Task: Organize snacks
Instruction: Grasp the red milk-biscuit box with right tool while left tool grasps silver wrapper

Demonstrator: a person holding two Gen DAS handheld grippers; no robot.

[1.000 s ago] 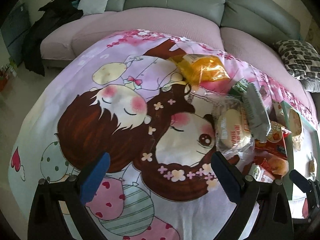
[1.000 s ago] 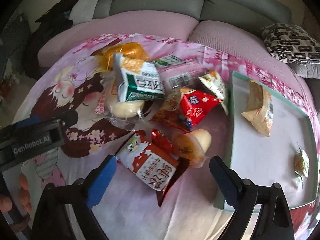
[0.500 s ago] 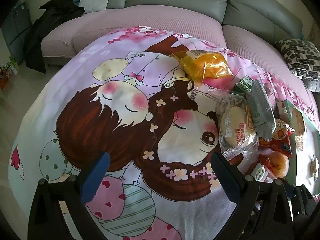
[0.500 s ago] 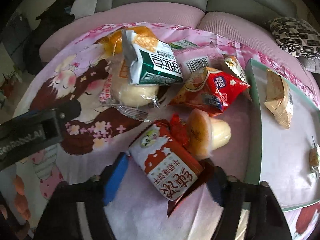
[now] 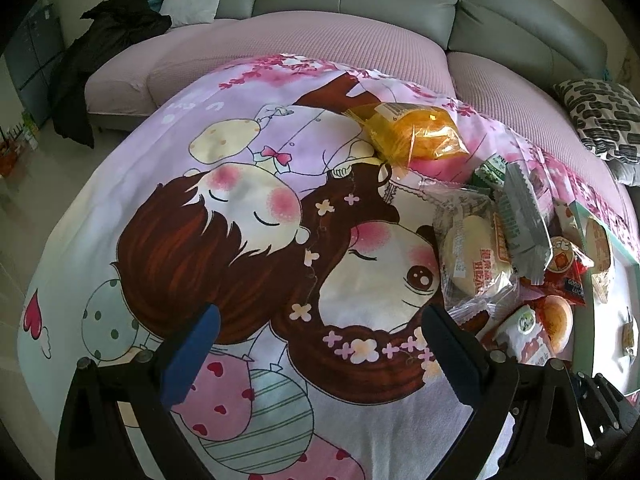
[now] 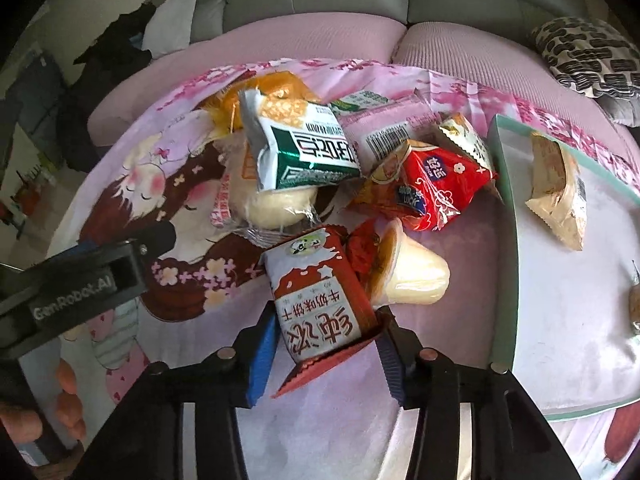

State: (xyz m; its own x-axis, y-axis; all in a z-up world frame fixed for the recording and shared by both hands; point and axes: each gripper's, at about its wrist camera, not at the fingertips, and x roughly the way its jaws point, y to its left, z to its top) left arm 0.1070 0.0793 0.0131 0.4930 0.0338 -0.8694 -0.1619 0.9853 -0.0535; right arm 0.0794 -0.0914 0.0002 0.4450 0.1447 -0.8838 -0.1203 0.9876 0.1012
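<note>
My right gripper [image 6: 326, 320] is closing around a red-brown biscuit packet [image 6: 316, 280] with white lettering, and its blue pads meet the packet's two sides. The packet lies on the cartoon cloth [image 6: 168, 184] at the front of a snack pile: a jelly cup [image 6: 412, 276], a red packet [image 6: 436, 192], a green-and-white packet [image 6: 304, 148] and a wrapped bun [image 6: 276, 204]. A teal tray [image 6: 504, 240] to the right holds a tan wedge packet [image 6: 556, 192]. My left gripper [image 5: 320, 320] hangs open over the bare cloth [image 5: 240, 240], left of the pile, with nothing between its fingers.
An orange packet [image 5: 416, 132] lies at the far side of the pile. A grey sofa [image 5: 360, 0] with pink seat covers runs behind the cloth, with a patterned cushion [image 5: 604, 120] at right and black clothes [image 5: 112, 40] at left. A hand [image 6: 68, 380] shows at lower left.
My right gripper has come down onto the biscuit packet and its jaws have narrowed from wide to touching its sides. The left gripper has kept still.
</note>
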